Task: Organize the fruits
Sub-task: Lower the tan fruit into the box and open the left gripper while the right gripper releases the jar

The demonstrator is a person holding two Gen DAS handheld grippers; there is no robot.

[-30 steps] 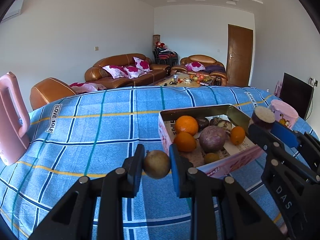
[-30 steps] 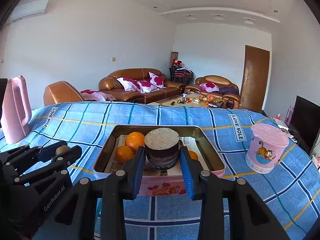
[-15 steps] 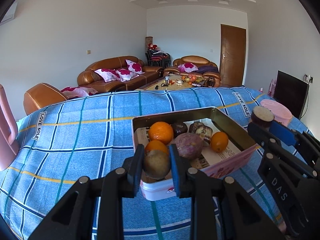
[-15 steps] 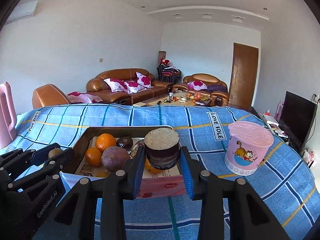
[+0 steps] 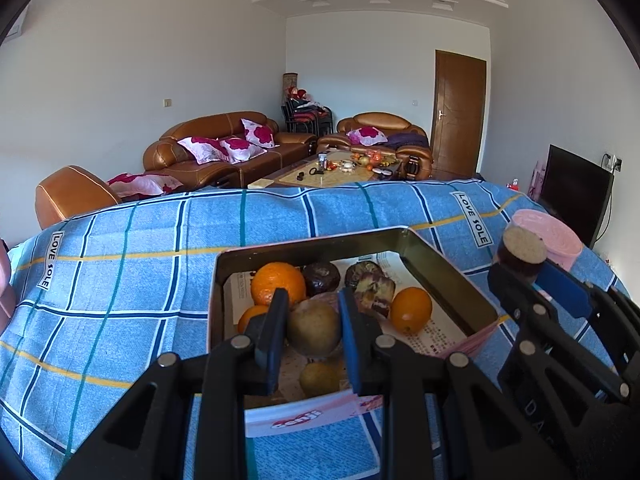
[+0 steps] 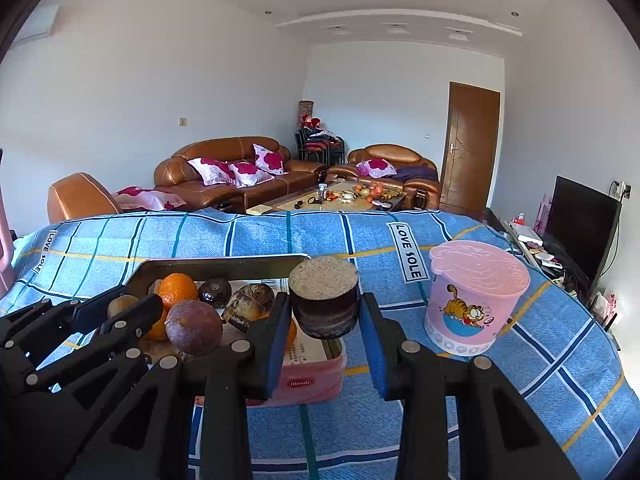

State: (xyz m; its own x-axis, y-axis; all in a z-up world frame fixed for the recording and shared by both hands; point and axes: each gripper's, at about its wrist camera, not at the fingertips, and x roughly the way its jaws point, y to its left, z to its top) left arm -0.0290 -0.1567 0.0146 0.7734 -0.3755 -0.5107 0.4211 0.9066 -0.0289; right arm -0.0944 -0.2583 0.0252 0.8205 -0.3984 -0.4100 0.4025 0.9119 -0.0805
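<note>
Left wrist: L gripper (image 5: 313,330) clamps kiwi (image 5: 313,332) over tin (image 5: 440,276); R gripper (image 6: 324,312) clamps cut chunk (image 6: 324,300).

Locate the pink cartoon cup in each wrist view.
Left wrist: pink cup at the right edge, mostly hidden behind the right gripper and the dark fruit chunk it holds.
Right wrist: pink cup in full view, right of centre, standing on the blue cloth.
Shared landmark: the fruit tin, left of the cup.

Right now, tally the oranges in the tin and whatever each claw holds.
Oranges in the tin: 3
Brownish-green fruit in left claw: 1
Dark cylindrical piece in right claw: 1
Total: 5
</note>
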